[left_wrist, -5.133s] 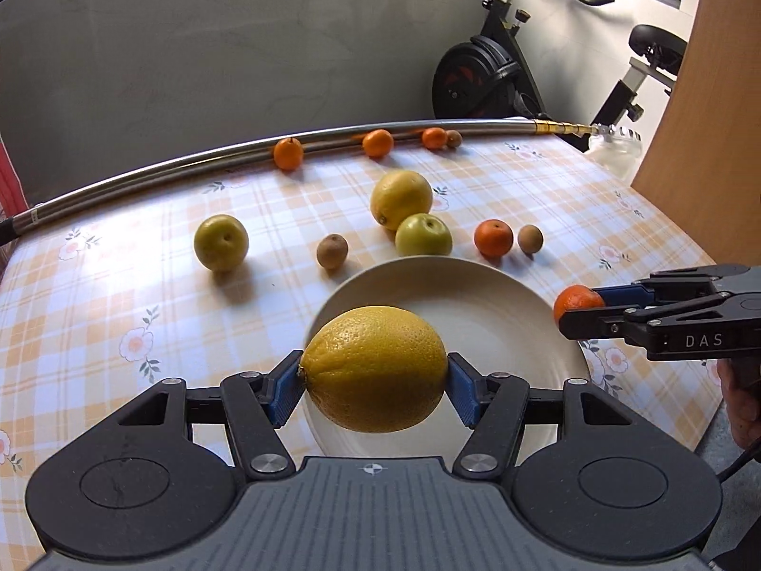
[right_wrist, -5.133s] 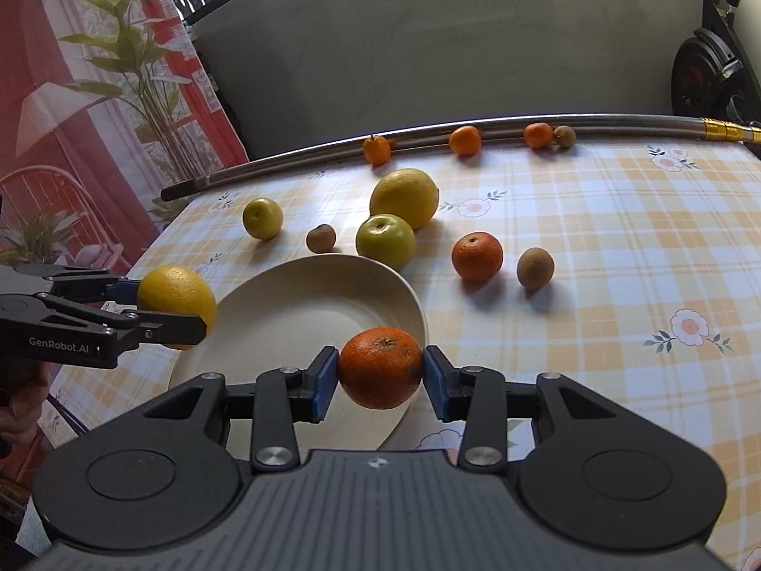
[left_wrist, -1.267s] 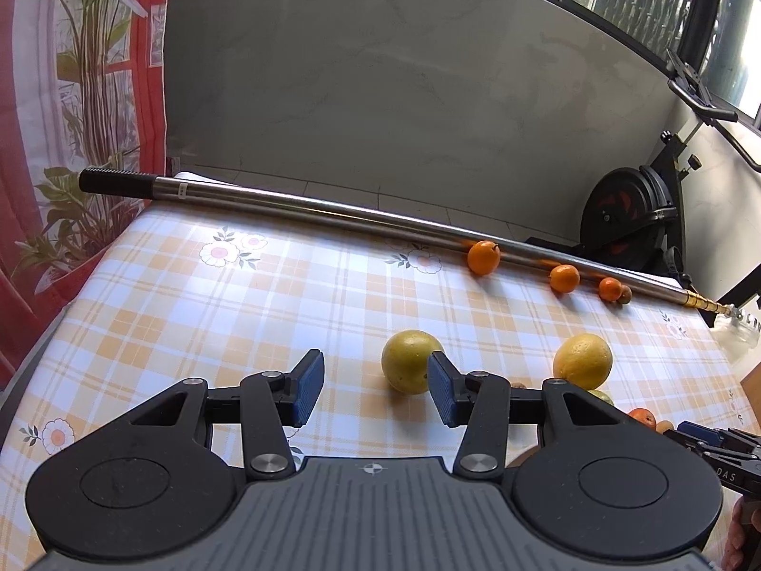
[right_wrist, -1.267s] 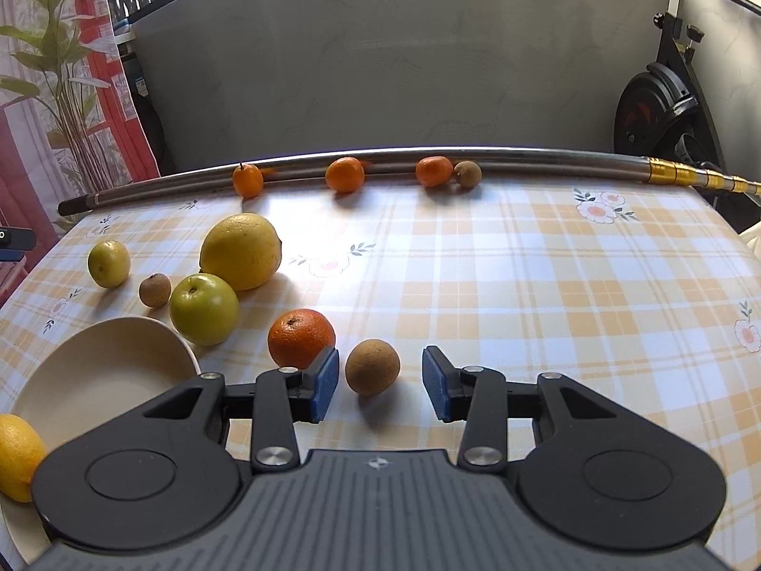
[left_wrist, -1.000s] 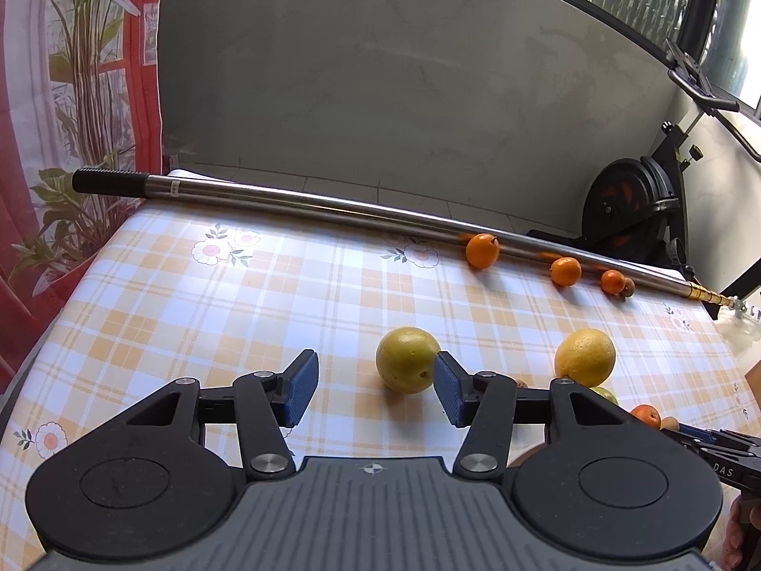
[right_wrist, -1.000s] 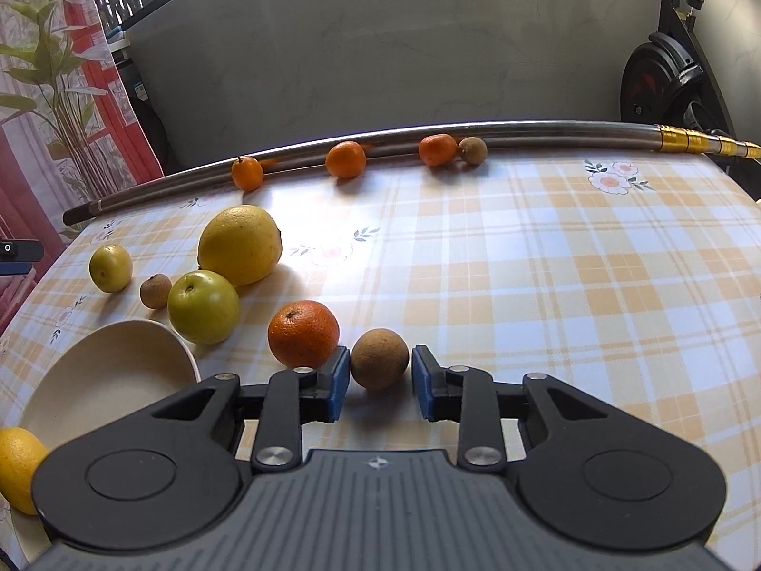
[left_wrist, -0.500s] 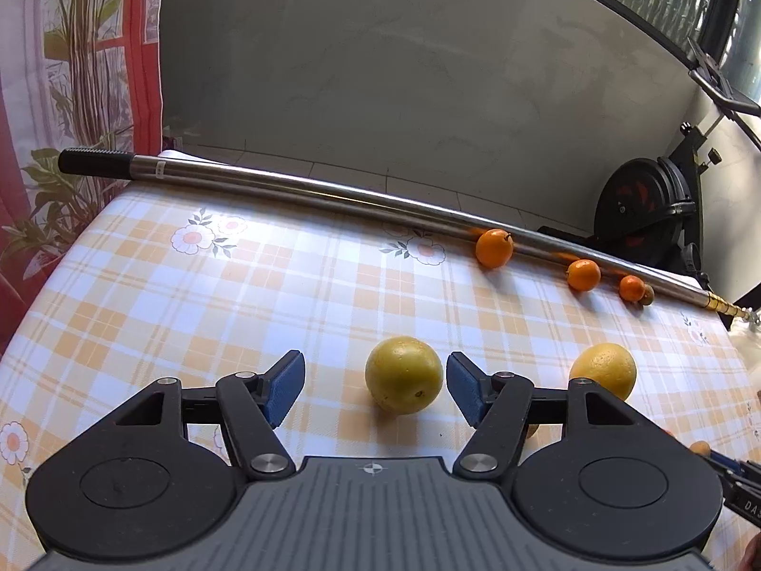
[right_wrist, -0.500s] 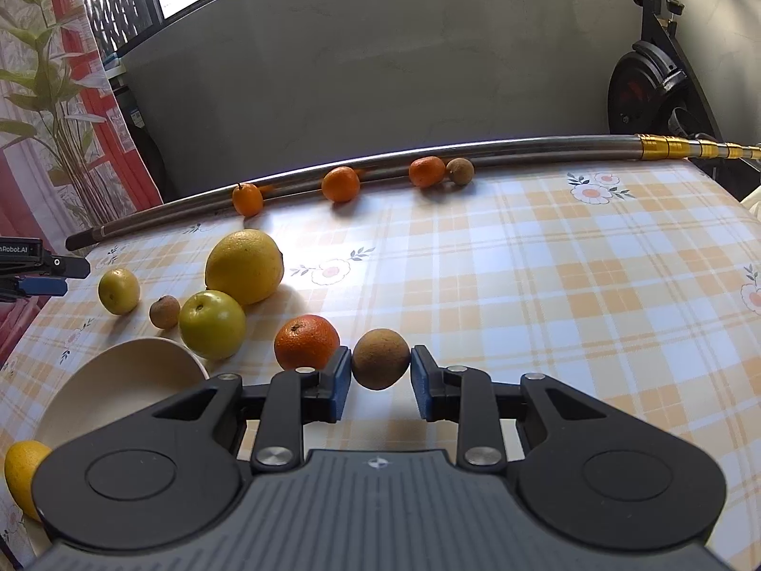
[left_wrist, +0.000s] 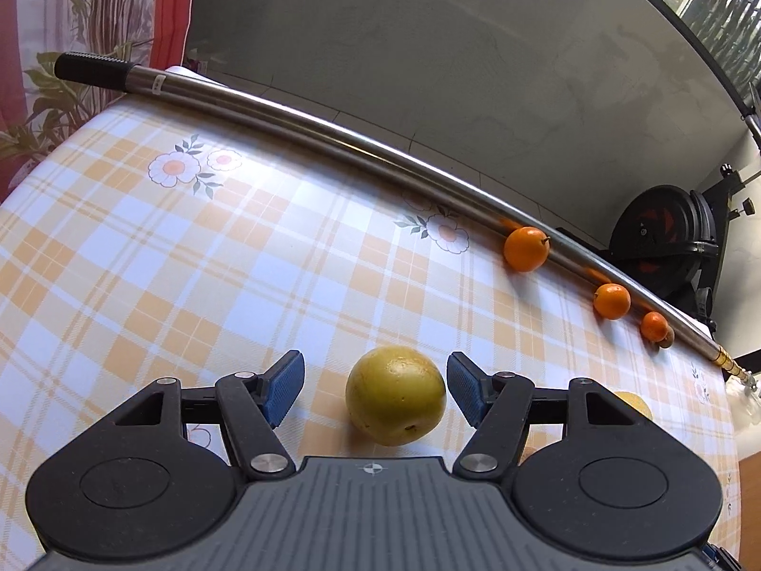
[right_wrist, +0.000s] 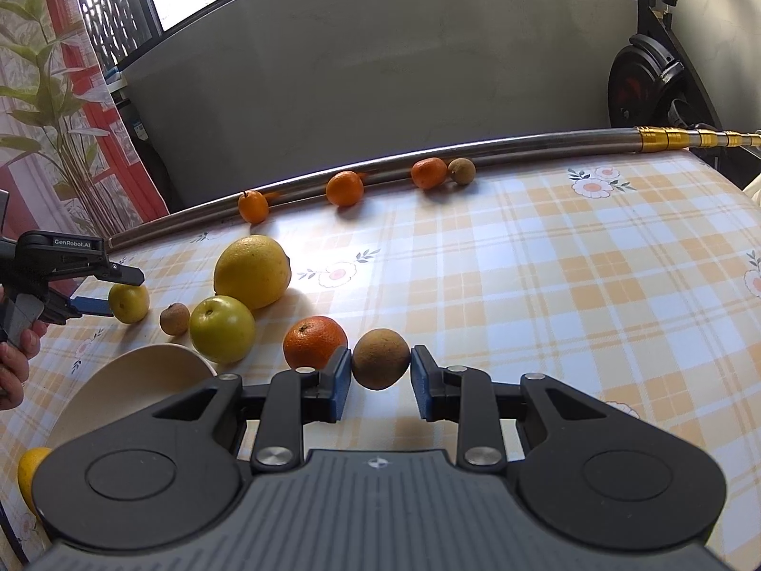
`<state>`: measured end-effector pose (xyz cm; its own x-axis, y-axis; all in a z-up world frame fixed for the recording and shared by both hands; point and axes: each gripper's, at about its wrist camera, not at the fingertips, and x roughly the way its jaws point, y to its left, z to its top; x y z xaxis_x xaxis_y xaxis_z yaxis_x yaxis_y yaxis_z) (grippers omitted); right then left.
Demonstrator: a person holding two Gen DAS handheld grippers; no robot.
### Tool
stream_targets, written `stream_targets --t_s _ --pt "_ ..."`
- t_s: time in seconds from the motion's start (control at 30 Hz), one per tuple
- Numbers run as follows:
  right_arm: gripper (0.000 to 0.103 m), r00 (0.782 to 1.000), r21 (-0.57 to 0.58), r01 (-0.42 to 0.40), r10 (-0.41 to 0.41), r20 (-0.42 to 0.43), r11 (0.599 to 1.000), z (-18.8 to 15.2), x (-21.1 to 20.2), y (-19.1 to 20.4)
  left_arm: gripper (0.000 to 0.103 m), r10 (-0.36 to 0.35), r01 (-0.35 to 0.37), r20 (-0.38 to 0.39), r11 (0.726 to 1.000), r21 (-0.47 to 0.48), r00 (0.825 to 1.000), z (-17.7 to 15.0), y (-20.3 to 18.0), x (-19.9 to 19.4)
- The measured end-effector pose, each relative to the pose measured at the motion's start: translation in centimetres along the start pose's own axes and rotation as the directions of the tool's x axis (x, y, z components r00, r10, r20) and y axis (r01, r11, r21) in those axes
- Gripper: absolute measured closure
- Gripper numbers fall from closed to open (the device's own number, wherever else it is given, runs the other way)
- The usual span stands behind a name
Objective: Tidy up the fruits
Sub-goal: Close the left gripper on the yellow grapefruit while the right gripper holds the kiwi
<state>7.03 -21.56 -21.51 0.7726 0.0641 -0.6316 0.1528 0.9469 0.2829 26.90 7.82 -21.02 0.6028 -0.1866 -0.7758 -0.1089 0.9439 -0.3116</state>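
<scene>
A yellow-green round fruit (left_wrist: 395, 397) rests on the checked tablecloth (left_wrist: 190, 261) between the blue pads of my left gripper (left_wrist: 373, 380). That gripper is open: the right pad is close to the fruit and the left pad stands clear. In the right wrist view the same fruit (right_wrist: 128, 303) sits at the tips of the left gripper (right_wrist: 114, 285). My right gripper (right_wrist: 380, 371) is shut on a small brown fruit (right_wrist: 380, 361), both pads pressing its sides. A cream plate (right_wrist: 142, 371) lies at lower left with a lemon (right_wrist: 31, 471) on it.
Beside the held brown fruit are an orange (right_wrist: 314, 340), a green apple (right_wrist: 221, 328), a large yellow citrus (right_wrist: 252, 271) and a small brown fruit (right_wrist: 173, 318). Tangerines (right_wrist: 345, 188) line a metal pole (right_wrist: 523, 145) at the far edge. An exercise bike (left_wrist: 666, 247) stands behind.
My left gripper has come forward and down over the yellow-green fruit with its jaws wider, so the fruit now sits between the pads. My right gripper closed on the brown fruit.
</scene>
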Motion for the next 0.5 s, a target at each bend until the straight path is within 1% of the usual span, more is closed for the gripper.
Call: stream_targets --t_s 0.13,0.2,0.23,0.27,0.3,0.5 --pt "0.073 1.000 0.010 0.000 0.000 -0.004 1.000 -0.2 0.0 0.0 0.035 -0.013 0.013 0.004 1.000 -0.001 1.000 -0.2 0.1 0.4" --pt "0.073 1.000 0.013 0.000 0.000 -0.006 1.000 -0.3 0.0 0.0 0.037 -0.022 0.022 0.015 1.000 0.013 1.000 -0.3 -0.1 0.4" --pt "0.073 1.000 0.015 -0.001 0.001 -0.007 1.000 -0.3 -0.1 0.0 0.043 -0.036 0.035 0.022 0.999 0.018 0.999 -0.3 -0.1 0.4" --pt "0.073 1.000 0.019 -0.003 0.003 -0.008 1.000 -0.3 -0.1 0.0 0.051 -0.051 0.050 0.024 0.999 0.018 0.998 -0.3 -0.1 0.4" --pt "0.073 1.000 0.022 -0.005 0.006 -0.010 1.000 -0.3 -0.2 0.0 0.055 -0.070 0.070 0.020 0.997 0.017 0.997 -0.3 -0.2 0.4" --pt "0.073 1.000 0.047 -0.020 0.020 -0.014 0.999 -0.5 -0.6 0.2 0.055 -0.055 0.053 0.017 0.995 0.087 0.998 -1.0 -0.9 0.1"
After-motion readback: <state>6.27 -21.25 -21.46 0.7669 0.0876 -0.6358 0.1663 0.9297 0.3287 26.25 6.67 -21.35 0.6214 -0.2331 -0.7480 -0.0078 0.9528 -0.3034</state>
